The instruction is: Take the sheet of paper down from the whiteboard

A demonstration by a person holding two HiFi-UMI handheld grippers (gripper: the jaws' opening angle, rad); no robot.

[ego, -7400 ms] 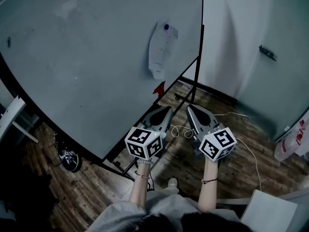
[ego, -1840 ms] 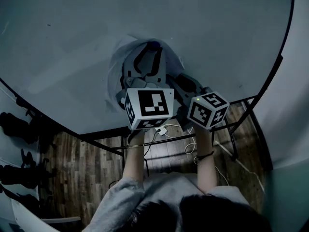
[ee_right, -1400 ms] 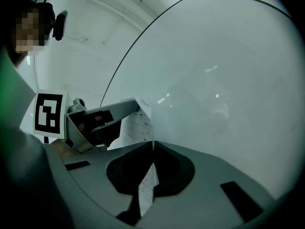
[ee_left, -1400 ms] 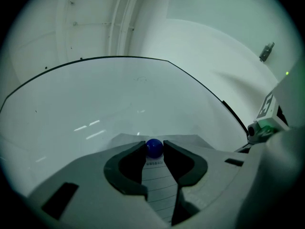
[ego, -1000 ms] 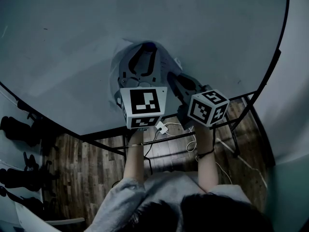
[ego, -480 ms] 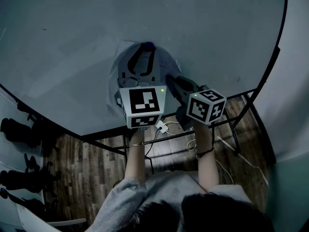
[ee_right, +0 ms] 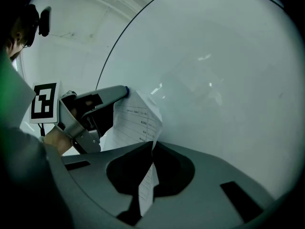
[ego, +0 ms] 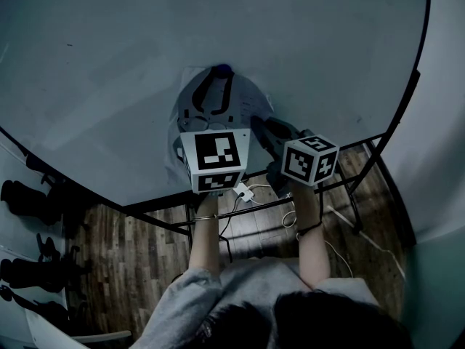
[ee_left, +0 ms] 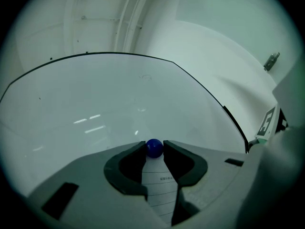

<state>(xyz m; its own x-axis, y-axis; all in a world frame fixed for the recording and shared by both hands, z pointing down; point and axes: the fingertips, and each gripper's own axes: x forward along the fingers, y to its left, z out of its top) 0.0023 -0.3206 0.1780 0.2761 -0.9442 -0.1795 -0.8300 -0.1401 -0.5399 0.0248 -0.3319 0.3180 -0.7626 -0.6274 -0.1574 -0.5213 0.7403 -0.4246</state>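
Whiteboard [ego: 109, 64]: large, pale and wiped clean; dark frame on a stand over a wood-plank floor [ego: 138, 260].
Sheet of paper [ee_right: 136, 120]: on the board, top edge under a blue magnet [ee_left: 154, 148], right edge lifted off the surface.
Writing: printed rows and ruled lines on the sheet, too small to read.
Left gripper [ego: 219, 78]: jaw tips closed on either side of the blue magnet, touching it.
Right gripper [ee_right: 152, 144]: jaws pressed together, pinching the sheet's right edge; paper runs down between them.
Marker cubes [ego: 214, 158]: black-and-white square codes, no lettering.
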